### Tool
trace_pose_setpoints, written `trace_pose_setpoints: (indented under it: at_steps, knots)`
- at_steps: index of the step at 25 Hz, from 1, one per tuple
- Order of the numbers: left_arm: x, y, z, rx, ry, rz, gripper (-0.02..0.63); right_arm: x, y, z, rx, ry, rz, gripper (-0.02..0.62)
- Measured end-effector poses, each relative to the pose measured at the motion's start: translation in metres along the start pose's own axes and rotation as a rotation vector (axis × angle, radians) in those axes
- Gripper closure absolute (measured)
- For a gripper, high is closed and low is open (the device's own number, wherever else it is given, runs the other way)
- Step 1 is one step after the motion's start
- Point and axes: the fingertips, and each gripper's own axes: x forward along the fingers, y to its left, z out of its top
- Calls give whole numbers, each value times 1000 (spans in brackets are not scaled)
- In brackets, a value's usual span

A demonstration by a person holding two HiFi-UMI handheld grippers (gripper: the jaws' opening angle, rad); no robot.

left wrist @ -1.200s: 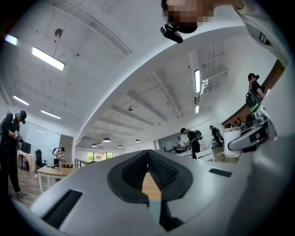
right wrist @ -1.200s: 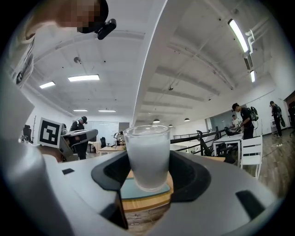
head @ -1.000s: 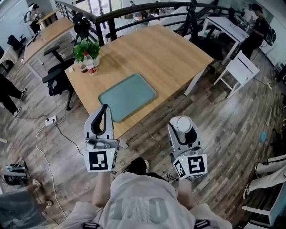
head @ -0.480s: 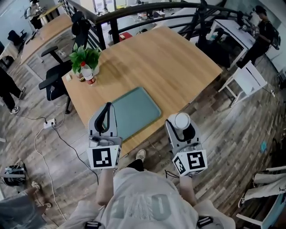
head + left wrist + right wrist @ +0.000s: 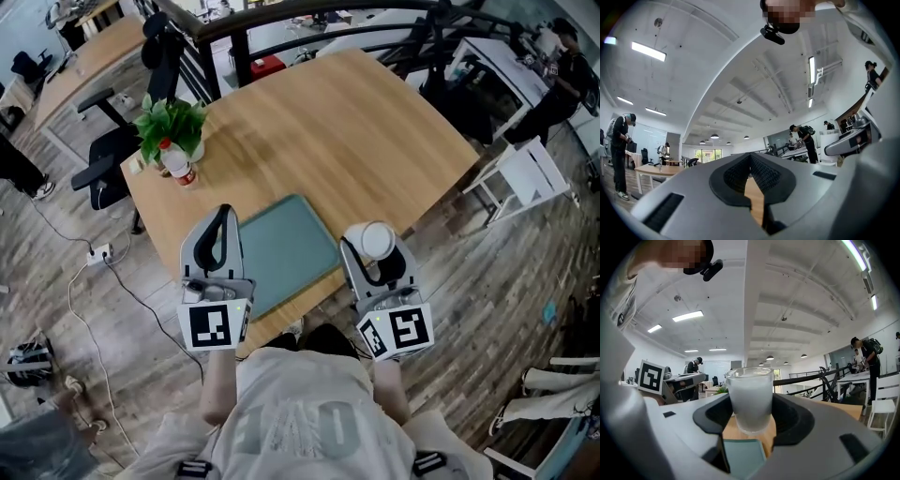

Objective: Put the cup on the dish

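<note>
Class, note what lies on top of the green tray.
No object shows on the exposed surface of the green tray. The left claw covers its left edge, so that strip cannot be checked. The cup is held in the right claw, not on the tray.

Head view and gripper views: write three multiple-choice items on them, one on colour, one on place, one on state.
1. The dish is: A teal; B red; C yellow.
2. The cup is: A on the dish; B between the right gripper's jaws; C inside a box.
3. The left gripper is: A wide open; B holding a spoon; C shut, empty.
Answers: A, plain in the head view; B, the jaws clasp its sides; C, its jaw tips meet on nothing.
</note>
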Motion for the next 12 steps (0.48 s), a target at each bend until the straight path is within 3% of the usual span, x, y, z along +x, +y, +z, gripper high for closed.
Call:
trace_pose_setpoints:
  at_steps: [5, 12]
  knots:
    - [7, -2, -7, -48, 26, 32, 597, 12, -11, -9, 19, 26, 47, 333]
    - [6, 19, -6, 19, 62, 153, 597, 51, -11, -23, 62, 83, 177, 333]
